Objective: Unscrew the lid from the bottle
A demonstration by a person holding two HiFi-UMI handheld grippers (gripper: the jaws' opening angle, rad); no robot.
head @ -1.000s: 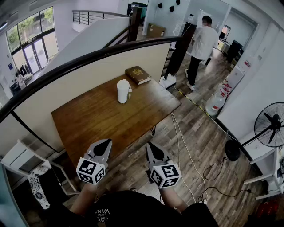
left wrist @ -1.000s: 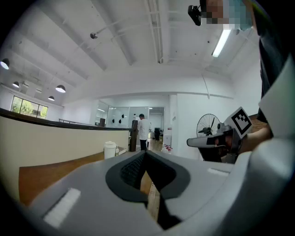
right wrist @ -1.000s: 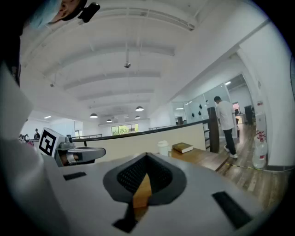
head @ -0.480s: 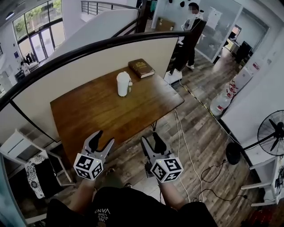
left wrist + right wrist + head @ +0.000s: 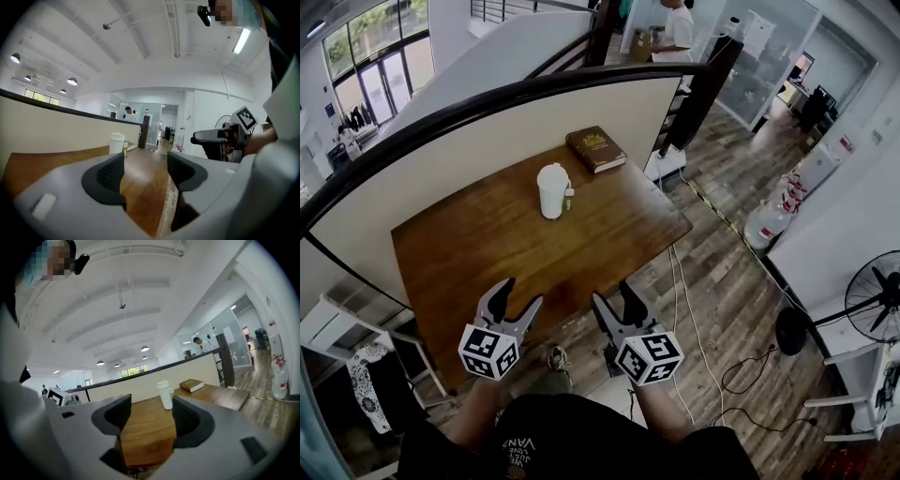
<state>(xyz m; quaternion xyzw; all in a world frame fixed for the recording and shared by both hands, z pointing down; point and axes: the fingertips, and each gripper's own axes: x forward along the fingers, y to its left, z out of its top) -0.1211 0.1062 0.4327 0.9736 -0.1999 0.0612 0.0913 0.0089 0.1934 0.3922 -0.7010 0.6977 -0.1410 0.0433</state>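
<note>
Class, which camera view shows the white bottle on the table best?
The head view: the whole white bottle stands clear on the table, seen from above. The left and right gripper views show it side-on, but small and far off.

Wooden table [image 5: 487,253] carries 1 white bottle [image 5: 551,191] and 1 book [image 5: 596,149]

the bottle [image 5: 551,190] is white. the table [image 5: 487,253] is brown. the book [image 5: 595,149] is dark brown. the left gripper [image 5: 517,292] and right gripper [image 5: 612,293] are grey with black-and-white squares.
</note>
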